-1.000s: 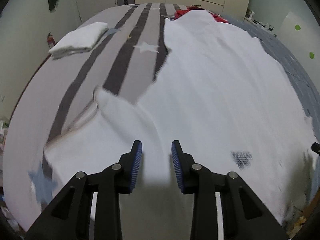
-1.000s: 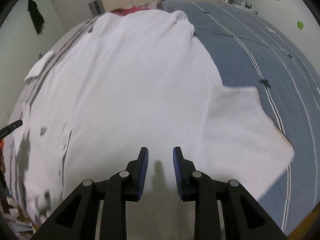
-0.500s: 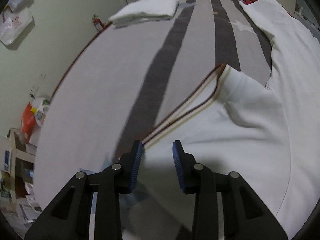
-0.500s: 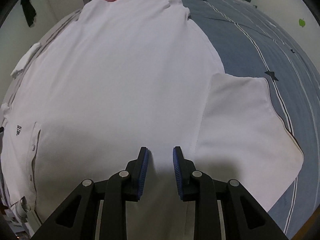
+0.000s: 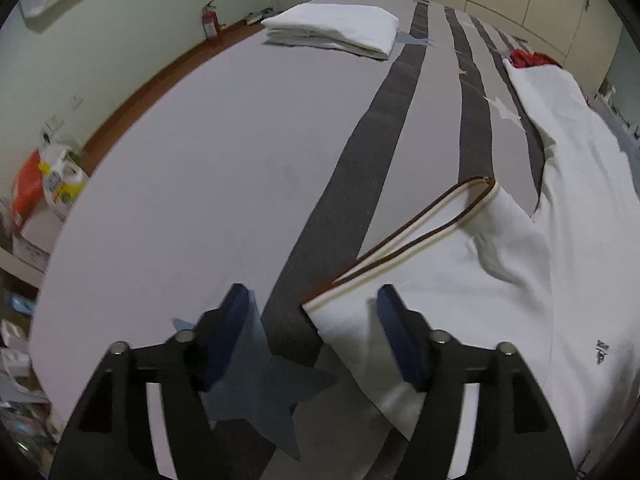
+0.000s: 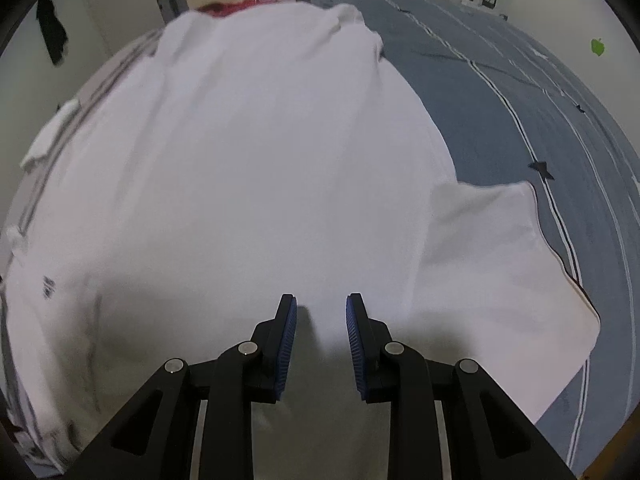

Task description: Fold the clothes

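Note:
A white polo shirt (image 6: 256, 168) lies spread flat on the bed. Its left sleeve (image 5: 432, 280) has a brown-trimmed cuff (image 5: 416, 232) resting on the grey striped cover. My left gripper (image 5: 311, 304) is wide open just above the bed, and the cuff's near corner lies between its blue fingertips (image 5: 386, 304). My right gripper (image 6: 322, 312) hovers over the shirt's body near the right shoulder, fingers a narrow gap apart with nothing between them. The right sleeve (image 6: 504, 264) spreads out over the blue cover.
A folded white stack (image 5: 336, 30) sits at the far left of the bed. A red garment (image 5: 528, 58) lies beyond the shirt's hem. Floor clutter (image 5: 48, 184) and a fire extinguisher (image 5: 210, 24) stand past the bed's left edge. A blue star patch (image 5: 260, 392) lies under the left gripper.
My left gripper swung left from the shirt's body to the sleeve cuff and opened much wider. The right gripper stayed over the shirt, shifting only slightly.

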Available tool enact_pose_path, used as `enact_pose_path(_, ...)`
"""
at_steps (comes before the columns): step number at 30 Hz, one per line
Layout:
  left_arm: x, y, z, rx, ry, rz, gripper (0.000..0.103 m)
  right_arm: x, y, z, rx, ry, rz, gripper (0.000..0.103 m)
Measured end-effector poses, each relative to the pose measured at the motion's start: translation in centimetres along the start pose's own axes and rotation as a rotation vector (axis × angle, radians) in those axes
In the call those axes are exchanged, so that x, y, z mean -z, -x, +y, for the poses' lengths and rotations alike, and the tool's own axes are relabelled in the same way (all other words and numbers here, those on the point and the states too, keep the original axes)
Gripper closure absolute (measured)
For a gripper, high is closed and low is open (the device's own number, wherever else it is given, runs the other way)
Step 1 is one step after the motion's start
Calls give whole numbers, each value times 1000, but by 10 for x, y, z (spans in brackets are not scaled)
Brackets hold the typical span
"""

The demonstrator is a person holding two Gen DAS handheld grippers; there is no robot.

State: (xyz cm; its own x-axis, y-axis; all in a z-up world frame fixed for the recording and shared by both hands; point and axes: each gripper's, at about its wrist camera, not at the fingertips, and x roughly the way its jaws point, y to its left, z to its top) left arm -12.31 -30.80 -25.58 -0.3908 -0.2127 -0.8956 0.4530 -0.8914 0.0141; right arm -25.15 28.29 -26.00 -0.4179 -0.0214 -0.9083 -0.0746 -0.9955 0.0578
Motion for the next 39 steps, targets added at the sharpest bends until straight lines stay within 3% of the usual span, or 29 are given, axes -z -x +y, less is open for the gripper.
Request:
enact_pose_path(3, 2, -12, 5, 26, 5, 22, 42, -5, -2, 8, -14, -13, -6, 80)
enact_pose_path(5, 2, -16, 8, 62, 13, 27, 59, 1, -2, 5, -18, -21, -3, 80)
enact_pose_path(7, -3, -15, 7, 70, 13, 21, 96, 5, -4, 4, -20, -29, -1, 80)
enact_pose_path(8, -5, -13, 8, 63, 13, 17, 101, 5, -5, 5, -21, -35, 0, 80)
enact_pose_path(12, -7, 6, 12, 85, 30, -8, 101, 8, -6, 6, -28, -46, 0, 80)
enact_pose_path(16, -9, 55, -2, 123, 21, -99, 101, 5, -4, 1, -44, -30, -10, 80)
enact_pose_path(19, -3, 103, -40, 210, -63, -169, 101, 2, -3, -2, -56, -18, -18, 80)
enact_pose_path(23, 31, 156, -112, 373, -217, -195, 101, -2, -1, -7, -71, -2, -28, 80)
enact_pose_path(26, 68, 164, -178, 478, -339, -155, 101, -6, 3, -15, -85, 4, -31, 80)
enact_pose_path(31, 109, 131, -249, 557, -381, 64, 91, -3, 12, -27, -101, 6, -17, 80)
enact_pose_path(35, 127, 147, -236, 557, -357, 73, 90, 3, 19, -32, -102, 10, -19, 80)
enact_pose_path(39, 98, 128, -212, 465, -343, 33, 90, 5, 17, -36, -98, -13, -17, 80)
